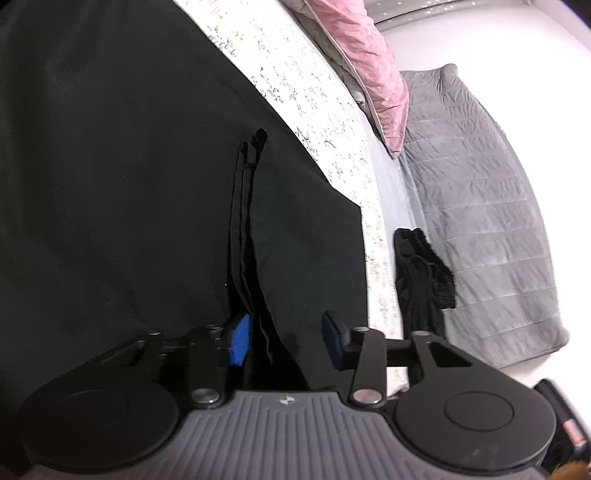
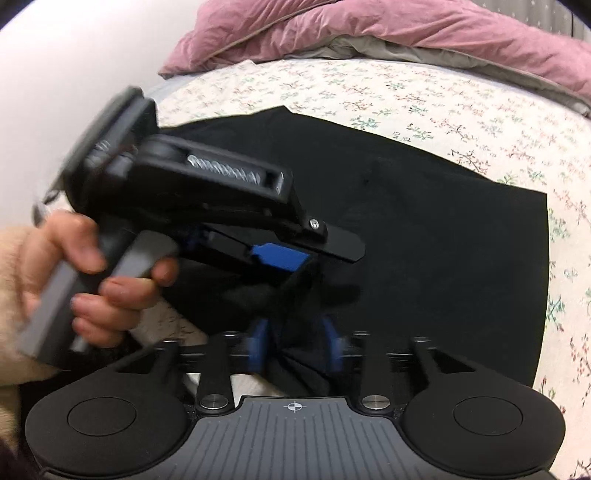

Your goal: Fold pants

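Two tongs, both half-wide: my left tongs straddle a raised fold of the black pants on the bed; right tongs likewise straddle cloth, unpinched. Risk: fold slipping free, layers skewing.

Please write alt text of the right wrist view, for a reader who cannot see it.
Black pants lie flat on a floral sheet. The right gripper has a fold of them between its blue pads. A hand at the left holds the left gripper over the same fold, and a pink quilt lies behind.
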`<state>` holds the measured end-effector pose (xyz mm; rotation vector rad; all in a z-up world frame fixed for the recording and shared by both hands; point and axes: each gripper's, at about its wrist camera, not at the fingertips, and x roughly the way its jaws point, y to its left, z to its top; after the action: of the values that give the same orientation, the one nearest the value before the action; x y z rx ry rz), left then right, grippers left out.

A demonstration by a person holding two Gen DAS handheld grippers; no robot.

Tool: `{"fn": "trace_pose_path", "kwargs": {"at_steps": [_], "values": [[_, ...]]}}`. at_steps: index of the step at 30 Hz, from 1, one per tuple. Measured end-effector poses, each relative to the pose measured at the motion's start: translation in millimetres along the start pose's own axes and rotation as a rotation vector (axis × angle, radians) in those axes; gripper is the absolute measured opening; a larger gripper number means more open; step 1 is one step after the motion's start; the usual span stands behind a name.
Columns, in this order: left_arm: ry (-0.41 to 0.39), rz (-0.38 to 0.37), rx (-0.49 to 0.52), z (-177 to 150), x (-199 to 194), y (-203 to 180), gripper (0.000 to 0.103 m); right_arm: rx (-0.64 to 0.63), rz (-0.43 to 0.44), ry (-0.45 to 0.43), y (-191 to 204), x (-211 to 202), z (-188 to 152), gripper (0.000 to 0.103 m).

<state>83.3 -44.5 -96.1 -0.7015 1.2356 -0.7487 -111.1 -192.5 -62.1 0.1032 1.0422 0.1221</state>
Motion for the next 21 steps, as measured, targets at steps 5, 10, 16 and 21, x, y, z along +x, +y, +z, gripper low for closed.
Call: {"fn": "trace_pose_path", "kwargs": {"at_steps": [5, 10, 16, 21], "values": [[-0.082, 0.093, 0.101, -12.4, 0.9, -6.9, 0.037, 0.071, -0.038, -0.054, -26.9, -24.5, -5.7, 0.063], [-0.154, 0.188, 0.308, -28.3, 1.2, -28.2, 0.031, 0.205, -0.075, -0.061, -63.0, -17.2, 11.8, 0.063], [-0.162, 0.237, 0.525, -40.2, 6.5, -56.6, 0.030, 0.267, 0.002, -0.047, -74.4, 9.6, 53.2, 0.063], [-0.154, 0.245, 0.601, -45.2, 3.8, -57.7, 0.030, 0.211, 0.017, -0.001, -64.1, 35.2, 83.1, 0.063]]}}
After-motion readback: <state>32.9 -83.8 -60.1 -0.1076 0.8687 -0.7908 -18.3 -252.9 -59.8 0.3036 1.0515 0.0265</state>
